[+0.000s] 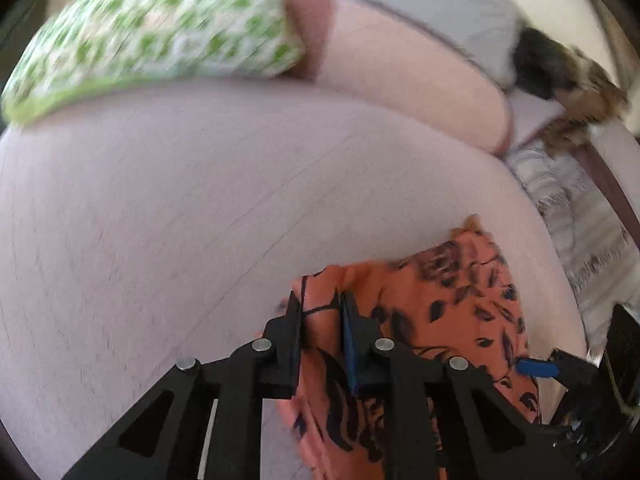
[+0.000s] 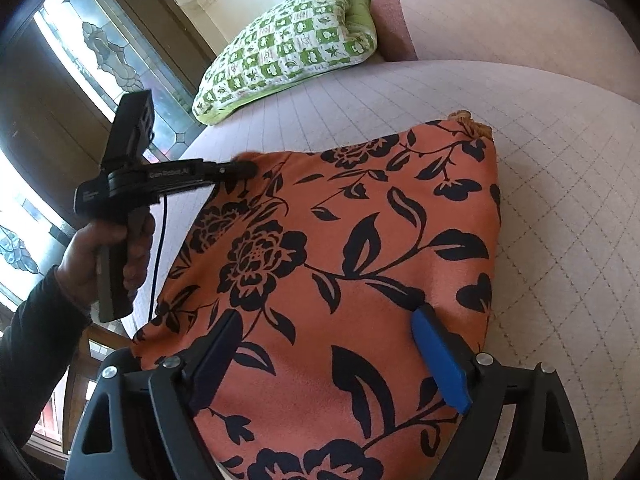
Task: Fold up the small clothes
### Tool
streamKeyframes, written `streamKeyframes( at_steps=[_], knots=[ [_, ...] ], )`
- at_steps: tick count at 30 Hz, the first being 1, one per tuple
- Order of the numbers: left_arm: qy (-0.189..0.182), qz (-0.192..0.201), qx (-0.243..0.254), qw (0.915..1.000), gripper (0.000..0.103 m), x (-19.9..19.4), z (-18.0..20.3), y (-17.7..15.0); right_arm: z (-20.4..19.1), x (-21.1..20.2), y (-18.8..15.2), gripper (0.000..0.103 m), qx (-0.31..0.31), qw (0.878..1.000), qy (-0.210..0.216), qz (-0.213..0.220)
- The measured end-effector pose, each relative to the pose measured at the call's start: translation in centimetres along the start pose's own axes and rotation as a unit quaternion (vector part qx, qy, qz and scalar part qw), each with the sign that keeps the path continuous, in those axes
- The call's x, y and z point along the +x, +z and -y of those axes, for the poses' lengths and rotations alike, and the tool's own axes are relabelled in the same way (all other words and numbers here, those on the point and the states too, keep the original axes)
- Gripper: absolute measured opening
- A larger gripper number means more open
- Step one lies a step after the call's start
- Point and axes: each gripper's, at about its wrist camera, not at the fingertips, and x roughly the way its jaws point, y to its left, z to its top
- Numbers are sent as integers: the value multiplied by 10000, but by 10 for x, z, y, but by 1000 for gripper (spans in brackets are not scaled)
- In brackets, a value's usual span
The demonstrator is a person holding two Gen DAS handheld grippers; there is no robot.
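- Window, far left in the right wrist view: patterned glass in a dark frame; main light source.
- Person's hand: grips the handle of the left gripper; its jaws are clamped on the left edge of the orange floral garment, probably to lift that edge for a fold.
- Garment: lies spread on the pale quilted bed, near its front edge.
- Right gripper: jaws spread wide above the near hem; blue pads clear of the cloth; apparently positioned to take a second hold.
- Green checked pillow and pink bolster: rest at the back of the bed, well apart from the garment.
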Motion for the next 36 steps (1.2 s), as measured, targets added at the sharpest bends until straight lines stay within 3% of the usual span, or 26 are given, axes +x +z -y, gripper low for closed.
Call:
streamKeyframes(
  at_steps=[2,5,6,8,10,14,18,22,27,28,30,32,33,35,36],
  knots=[
    [-198,111,334,9992,17,-1,8,4,2,-1,-2,89,37,10000,55,-9],
    [381,-408,504,9972,18,34,-7,1,7,-1,-3,89,80,9999,114,-49],
    [311,-493,383,9976,21,39,-15,-1,7,-1,-3,89,68,9999,122,-52],
    [287,-398,59,9988,36,34,-25,-1,8,-1,-4,89,25,9999,106,-50],
    [466,-297,101,9984,43,26,-20,-2,8,-2,-5,92,-4,9999,112,-16],
    [373,-146,24,9992,48,-5,-8,-15,2,-1,-7,97,-117,9999,55,31],
    [261,51,-148,9995,54,-55,11,-47,1,-12,-6,97,4,9998,97,174],
    [126,34,-252,9996,55,-86,35,-101,2,-37,-14,97,401,9979,290,423],
    [26,-254,-782,9966,53,-70,37,-140,0,-58,-41,97,700,9951,486,492],
    [90,-274,-1032,9942,46,-68,31,-145,1,-58,-43,97,745,9948,516,468],
    [-262,-145,-2028,9788,43,-67,7,-153,3,-57,-54,97,875,9939,542,405],
    [-827,78,-3077,9479,42,-69,-19,-169,5,-55,-59,97,953,9930,592,376],
    [-878,60,-3256,9414,42,-68,-24,-174,7,-53,-62,97,1007,9925,596,347],
    [-935,-77,-3369,9368,43,-63,-29,-183,14,-48,-64,97,1190,9907,613,246],
    [-911,-30,-3318,9389,43,-68,-26,-184,18,-46,-66,97,1338,9883,701,186]
  ],
)
